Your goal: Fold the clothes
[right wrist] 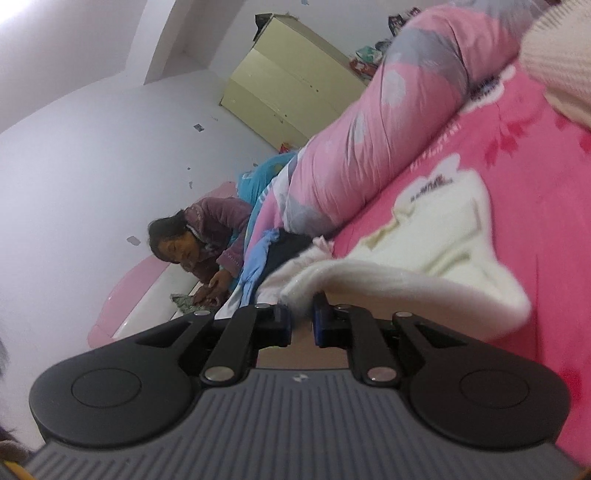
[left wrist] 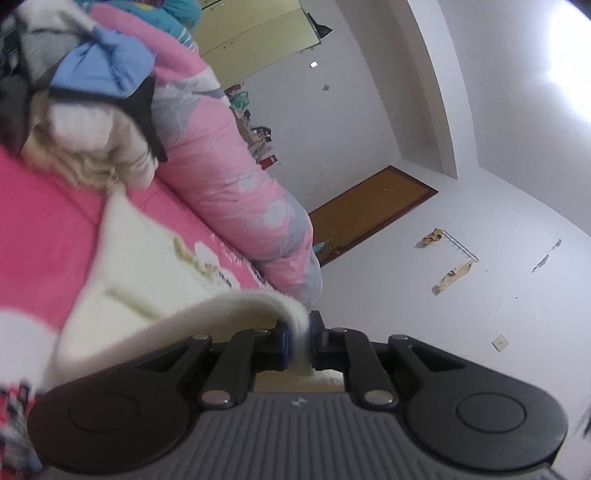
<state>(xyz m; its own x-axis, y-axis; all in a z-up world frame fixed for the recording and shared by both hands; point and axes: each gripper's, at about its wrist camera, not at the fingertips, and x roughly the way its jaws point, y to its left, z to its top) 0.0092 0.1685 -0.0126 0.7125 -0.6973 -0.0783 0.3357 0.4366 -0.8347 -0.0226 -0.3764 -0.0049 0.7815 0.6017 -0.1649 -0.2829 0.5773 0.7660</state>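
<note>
Clamped between my left gripper's blue-padded fingers is a fold of the cream fleece garment, its edge arching up out of the pinch and the rest spread out ahead and to the left over the pink bedsheet. Farther ahead on the left sits a heap of clothes, blue and grey on top. Right of that runs a rolled pink quilt, then the white wall with a brown door and a pale yellow wardrobe.

My right gripper grips another edge of the same garment; the fleece bunches just above the fingertips and trails off to the right across the sheet. Left of those fingers, past the bed's edge, a person in a purple top leans low by the wall. The quilt lies ahead, the wardrobe behind it.
</note>
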